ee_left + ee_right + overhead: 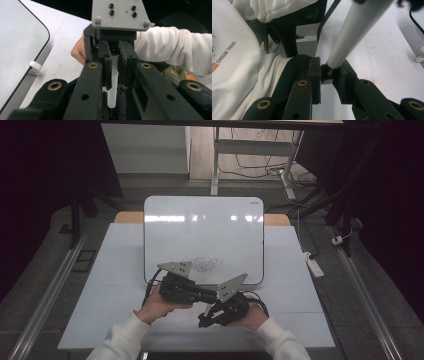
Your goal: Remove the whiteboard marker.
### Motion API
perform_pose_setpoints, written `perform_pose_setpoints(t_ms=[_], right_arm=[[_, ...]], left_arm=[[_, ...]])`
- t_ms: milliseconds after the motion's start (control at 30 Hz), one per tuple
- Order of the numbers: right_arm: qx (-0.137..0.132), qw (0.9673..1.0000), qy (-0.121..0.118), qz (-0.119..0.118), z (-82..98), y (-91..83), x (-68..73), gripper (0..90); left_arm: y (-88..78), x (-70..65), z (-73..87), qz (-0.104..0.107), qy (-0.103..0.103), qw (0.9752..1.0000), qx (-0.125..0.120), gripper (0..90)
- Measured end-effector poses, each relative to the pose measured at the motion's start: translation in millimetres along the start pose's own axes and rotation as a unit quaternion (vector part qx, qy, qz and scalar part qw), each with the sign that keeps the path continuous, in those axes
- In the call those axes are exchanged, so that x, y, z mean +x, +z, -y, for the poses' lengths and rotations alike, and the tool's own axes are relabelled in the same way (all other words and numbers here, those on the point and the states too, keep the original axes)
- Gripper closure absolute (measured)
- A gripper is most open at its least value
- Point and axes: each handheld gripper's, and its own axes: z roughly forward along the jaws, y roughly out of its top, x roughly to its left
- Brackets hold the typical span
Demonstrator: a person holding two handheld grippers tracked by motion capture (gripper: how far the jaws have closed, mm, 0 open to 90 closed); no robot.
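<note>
1. Marker [113,87]: one white-barrelled pen, held between both grippers above the near part of the table, in front of the whiteboard's lower edge.
2. Left gripper [212,295]: one unit; its two jaws are pressed together on the marker barrel, which runs lengthwise between the pads in the left gripper view.
3. Right gripper [327,77]: one unit; its two jaws pinch the dark end piece [327,75] at the tip of the marker, with the white barrel rising away from the pads at a slant.
4. Grey three-cornered plates: two, one on top of each gripper, both seen from the high view.
5. Hands: two, each in a white sleeve [175,47], entering from the bottom of the high view and meeting close together over the table.
6. Whiteboard [200,227]: one, lying flat on the table beyond the grippers, with rounded corners and a dark rim. A small patch of looping scribble [205,264] sits near its lower edge; it cannot be read as letters.
7. Table [300,285]: one, covered with a pale sheet.
8. Readable writing: "CHOOSE TREND" printed on the white garment [227,53] in the right gripper view; the orange lettering beside it is cut off.
</note>
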Motion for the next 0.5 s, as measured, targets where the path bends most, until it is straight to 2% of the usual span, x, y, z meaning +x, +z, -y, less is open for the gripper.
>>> perform_pose_setpoints(t_ms=[267,400,433,500], right_arm=[[-0.011,0.9999,-0.001,0.005,-0.2,1.9,0.8,75.8],[-0.022,0.9995,0.002,0.023,0.3,0.3,-0.7,76.7],[-0.025,0.9992,0.005,0.03,0.6,-0.4,-1.1,76.9],[-0.026,0.9988,0.004,0.04,0.6,-1.0,-0.8,76.9]], left_arm=[[-1.4,-0.2,0.7,0.004,0.002,1.0,-0.006,80.6],[-3.9,-5.4,0.5,-0.023,0.012,0.9995,-0.016,78.6],[-4.9,-7.7,0.5,-0.04,0.012,0.999,-0.018,74.8],[-9.6,-12.0,1.4,-0.065,0.014,0.9976,-0.021,60.6]])
